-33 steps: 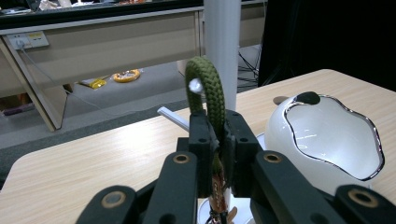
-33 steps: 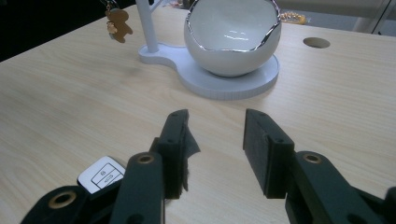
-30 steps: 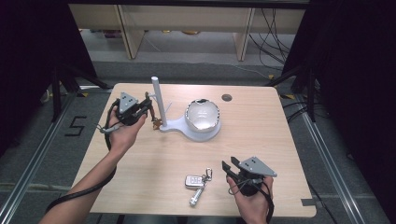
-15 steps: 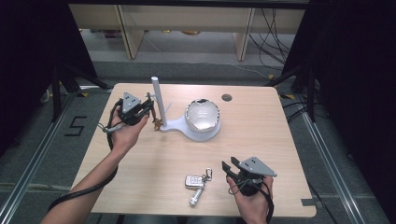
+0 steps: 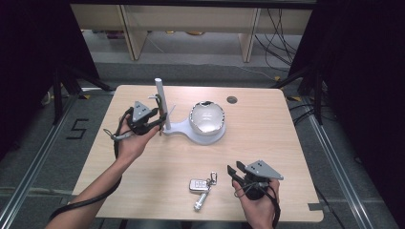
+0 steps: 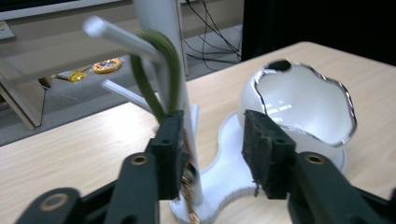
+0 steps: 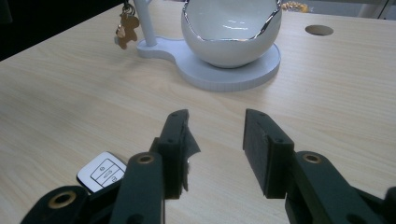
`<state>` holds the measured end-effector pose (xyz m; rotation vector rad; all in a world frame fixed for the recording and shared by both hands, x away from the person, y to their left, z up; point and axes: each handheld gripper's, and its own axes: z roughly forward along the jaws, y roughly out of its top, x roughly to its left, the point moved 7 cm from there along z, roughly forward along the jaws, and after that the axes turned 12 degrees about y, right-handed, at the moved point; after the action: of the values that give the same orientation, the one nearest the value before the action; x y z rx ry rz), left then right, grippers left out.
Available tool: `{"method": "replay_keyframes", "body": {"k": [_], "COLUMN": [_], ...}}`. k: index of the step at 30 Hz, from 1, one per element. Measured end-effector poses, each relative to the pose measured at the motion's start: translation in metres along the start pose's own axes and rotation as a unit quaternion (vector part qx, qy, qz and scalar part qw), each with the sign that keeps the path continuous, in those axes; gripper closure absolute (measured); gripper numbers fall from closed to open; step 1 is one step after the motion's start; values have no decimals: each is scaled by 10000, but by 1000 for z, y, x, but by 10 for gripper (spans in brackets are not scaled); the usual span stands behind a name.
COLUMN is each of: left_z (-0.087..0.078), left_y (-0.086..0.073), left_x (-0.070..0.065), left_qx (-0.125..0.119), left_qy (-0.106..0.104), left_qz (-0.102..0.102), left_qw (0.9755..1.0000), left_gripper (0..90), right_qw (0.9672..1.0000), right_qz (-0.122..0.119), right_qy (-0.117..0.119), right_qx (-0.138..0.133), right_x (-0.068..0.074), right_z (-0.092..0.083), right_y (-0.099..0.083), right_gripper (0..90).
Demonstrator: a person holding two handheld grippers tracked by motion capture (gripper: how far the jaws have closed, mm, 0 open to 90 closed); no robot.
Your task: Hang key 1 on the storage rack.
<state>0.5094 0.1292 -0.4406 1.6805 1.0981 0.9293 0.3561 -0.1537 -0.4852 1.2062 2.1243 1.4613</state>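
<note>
On the far left part of the pale wooden table (image 5: 143, 191), the left gripper (image 5: 160, 120) sat against the upright white post (image 5: 162, 102) of a white stand (image 5: 191, 131), whose flat base also carried a glossy white bowl with a jagged, silver-edged rim (image 5: 207, 118). In the left gripper view, a green cord loop (image 6: 161, 70) hung over one of the post's slanting white pegs (image 6: 116, 35), and small brass-coloured pieces dangled from it low beside the post (image 6: 189, 186). The left gripper's jaws had just been opening: they stood apart, with the post and the lower end of the loop between them. The cord and the brass pieces lay close against the inner face of the left-hand pad (image 6: 175, 149); whether they touched it could not be told. The other pad was clear of everything.

In the right gripper view, a small brown gingerbread-man charm (image 7: 125, 27) hung beside the post above the stand's base.

Near the table's front edge, the right gripper (image 5: 234, 174) rested in the person's hand with its jaws apart and nothing between them. Just to its left lay a white car key fob joined by a ring and clip to a silver metal cylinder (image 5: 200, 188); in the right gripper view the fob (image 7: 100, 173) lay just beside the left-hand jaw, apart from the pads.
</note>
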Motion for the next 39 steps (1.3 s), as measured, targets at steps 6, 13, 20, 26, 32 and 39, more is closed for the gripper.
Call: {"method": "replay_keyframes", "body": {"k": [6, 13, 20, 26, 32, 39], "left_z": [-16, -35, -42, -40, -39, -38], "left_y": [-20, -42, -51, -59, -61, -62], "left_x": [-31, -75, -103, -122, -135, -143], "left_qx": [450, 895, 1288, 1593, 1643, 1627], "left_qy": [-720, -1578, -1978, -2267, -2338, -2392], "left_qz": [237, 638, 907, 1074, 1036, 1102], "left_qw": [9961, 9813, 9675, 9548, 9527, 9509], "left_gripper": [413, 340, 342, 346, 349, 350], "right_qw": [10000, 9998, 9996, 9993, 9994, 9990], "right_qz": [-43, 215, 273, 287, 249, 322], "right_qy": [-2, -8, 7, -19, 23, 9], "right_qx": [8, 19, 71, 231, 237, 296], "right_x": [-1, 1, 0, -4, -8, -9], "right_z": [0, 1, 1, 2, 3, 4], "right_y": [0, -3, -4, -9, -11, -13], "right_gripper": [608, 605, 602, 598, 598, 596]}}
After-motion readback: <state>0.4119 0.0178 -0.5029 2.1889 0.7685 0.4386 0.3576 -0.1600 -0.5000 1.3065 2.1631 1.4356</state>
